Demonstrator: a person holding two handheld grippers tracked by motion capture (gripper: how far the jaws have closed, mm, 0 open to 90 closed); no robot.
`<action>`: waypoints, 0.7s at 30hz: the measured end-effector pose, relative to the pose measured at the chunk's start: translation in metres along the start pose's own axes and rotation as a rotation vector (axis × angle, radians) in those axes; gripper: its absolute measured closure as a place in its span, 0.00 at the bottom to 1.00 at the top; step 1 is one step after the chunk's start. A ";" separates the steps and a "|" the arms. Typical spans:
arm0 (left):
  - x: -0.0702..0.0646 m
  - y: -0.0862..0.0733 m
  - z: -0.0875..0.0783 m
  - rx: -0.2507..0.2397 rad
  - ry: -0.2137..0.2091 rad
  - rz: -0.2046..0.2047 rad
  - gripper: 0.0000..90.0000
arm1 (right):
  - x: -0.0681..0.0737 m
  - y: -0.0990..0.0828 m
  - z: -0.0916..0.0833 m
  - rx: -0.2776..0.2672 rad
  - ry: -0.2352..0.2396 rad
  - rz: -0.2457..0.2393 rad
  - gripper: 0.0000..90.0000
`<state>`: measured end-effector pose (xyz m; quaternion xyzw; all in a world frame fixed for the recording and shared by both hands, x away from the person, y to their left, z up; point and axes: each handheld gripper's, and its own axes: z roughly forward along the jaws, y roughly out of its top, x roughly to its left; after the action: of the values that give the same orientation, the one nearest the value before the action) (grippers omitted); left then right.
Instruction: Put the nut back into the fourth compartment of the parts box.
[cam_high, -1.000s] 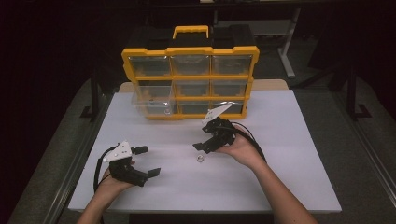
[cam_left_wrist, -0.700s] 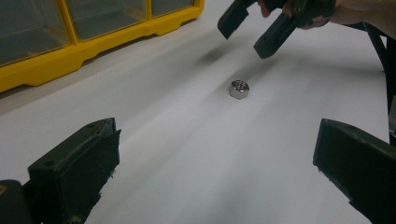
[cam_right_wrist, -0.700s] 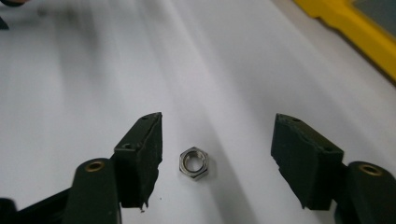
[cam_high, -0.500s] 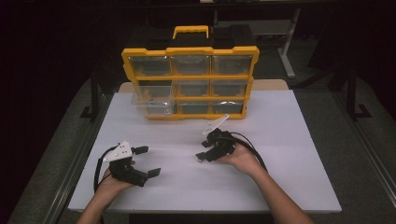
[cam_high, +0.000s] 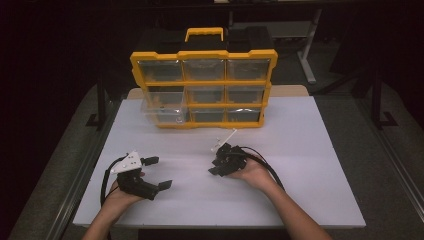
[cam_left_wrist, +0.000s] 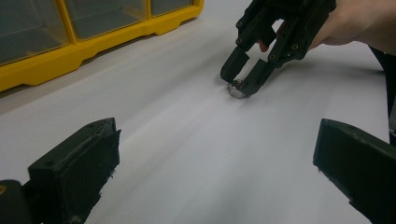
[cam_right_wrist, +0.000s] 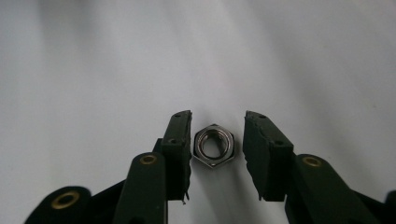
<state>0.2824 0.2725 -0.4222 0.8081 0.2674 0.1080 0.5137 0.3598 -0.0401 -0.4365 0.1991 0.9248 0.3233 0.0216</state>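
Bracketing small silver steel hex nut (cam_right_wrist: 214, 148) lying flat on white surface (cam_high: 310, 150), right tool (cam_right_wrist: 215, 140) narrow: jaws just been closing, one pad touching, other with slight gap. Nut centred, bore up. Left tool (cam_high: 159, 172) wide, well apart, idle.

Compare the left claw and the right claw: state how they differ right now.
The left claw stands wide open with nothing between its jaws; the right claw, just closing, brackets a metal hex nut, one pad touching, a gap at the other. The left points across bare table; the right tilts down onto it. Both are black, hand-held.
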 end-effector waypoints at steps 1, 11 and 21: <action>0.000 0.000 0.000 -0.002 0.001 0.000 0.00 | 0.001 0.000 0.000 0.000 -0.005 -0.004 0.73; 0.000 0.000 0.000 -0.001 0.000 0.001 0.00 | 0.002 0.003 0.000 0.012 -0.010 -0.013 0.77; 0.000 0.000 0.000 -0.006 0.007 -0.010 0.00 | -0.004 0.018 -0.021 -0.021 0.000 0.040 0.77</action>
<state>0.2825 0.2727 -0.4223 0.8049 0.2727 0.1090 0.5156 0.3662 -0.0414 -0.4089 0.2172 0.9172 0.3336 0.0171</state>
